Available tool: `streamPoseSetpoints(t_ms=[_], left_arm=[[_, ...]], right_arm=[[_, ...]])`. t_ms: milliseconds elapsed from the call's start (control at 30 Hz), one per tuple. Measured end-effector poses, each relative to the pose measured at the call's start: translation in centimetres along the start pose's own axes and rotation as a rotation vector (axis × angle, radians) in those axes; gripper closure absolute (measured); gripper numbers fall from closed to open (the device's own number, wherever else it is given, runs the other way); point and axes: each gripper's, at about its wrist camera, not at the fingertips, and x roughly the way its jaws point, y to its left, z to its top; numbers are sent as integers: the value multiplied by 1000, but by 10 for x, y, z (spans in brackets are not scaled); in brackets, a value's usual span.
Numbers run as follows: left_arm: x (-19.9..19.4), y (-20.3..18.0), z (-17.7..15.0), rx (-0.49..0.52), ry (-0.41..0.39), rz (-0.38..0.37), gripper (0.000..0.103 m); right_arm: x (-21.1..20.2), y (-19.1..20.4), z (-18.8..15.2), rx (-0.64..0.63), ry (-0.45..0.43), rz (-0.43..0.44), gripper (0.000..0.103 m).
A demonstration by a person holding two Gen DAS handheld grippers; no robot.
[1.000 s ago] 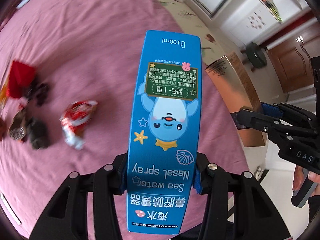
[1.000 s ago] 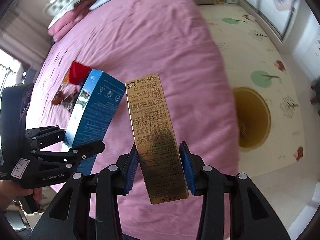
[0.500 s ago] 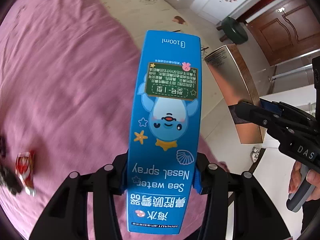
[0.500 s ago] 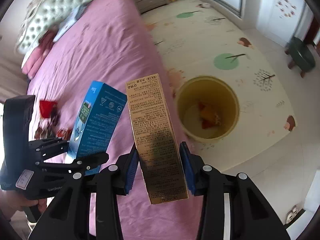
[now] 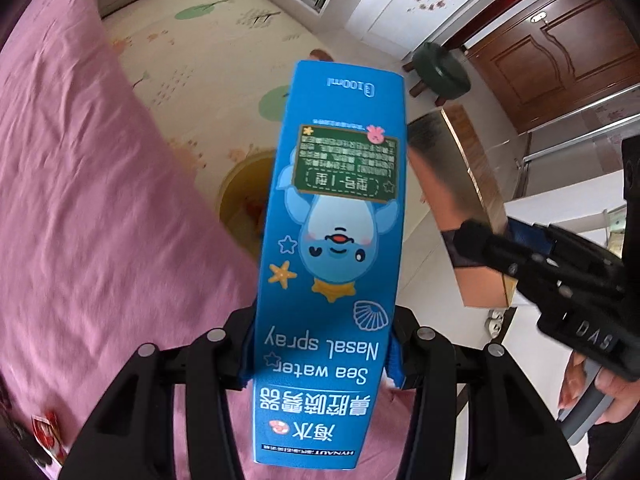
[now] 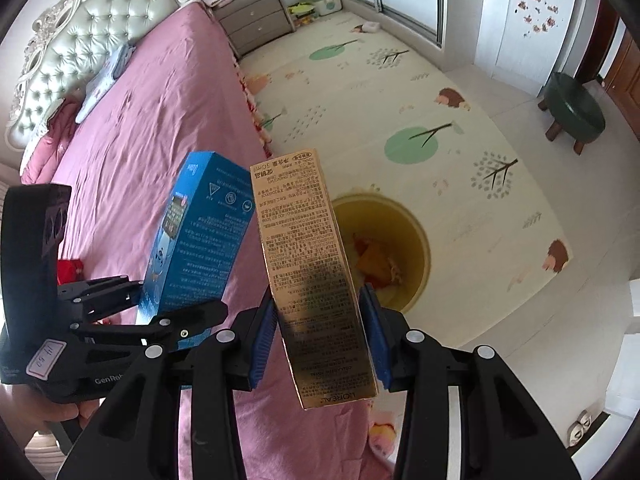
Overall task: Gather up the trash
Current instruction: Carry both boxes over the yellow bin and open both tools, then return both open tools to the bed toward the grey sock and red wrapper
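Left wrist view: pink bedspread fills the left side, a red wrapper lying at its lower edge. A yellow bin stands on the patterned floor mat just beside the bed, partly hidden behind the blue box. The left gripper has the blue box between its jaws, which are opening. Further right, the gold box sits in the right gripper.

Right wrist view: left gripper and blue box over the bed edge; the right gripper is clamped on the gold box, pads against both sides. Bin behind it holds orange scraps. A green stool stands far right.
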Motion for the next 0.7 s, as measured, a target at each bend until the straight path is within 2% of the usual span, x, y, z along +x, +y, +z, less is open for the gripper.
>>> streamPoseSetpoints(t_ms=[33, 67, 167, 333, 567, 700], left_arm=[[-2, 0, 4, -3, -12, 10, 19], [-5, 0, 7, -5, -35, 25, 15], [-10, 0, 13, 4, -40, 30, 15], [-17, -1, 13, 15, -41, 34, 15], [-35, 14, -8, -5, -41, 45, 15], [-52, 36, -33, -40, -56, 63, 15]], right_arm=[[0, -2, 3, 3, -8, -8, 60], [-1, -4, 7, 5, -15, -23, 54], [-1, -8, 12, 3, -27, -51, 53], [-3, -2, 11, -6, -25, -38, 53], [-7, 30, 6, -46, -9, -2, 53], [-6, 59, -2, -76, -3, 36, 53]])
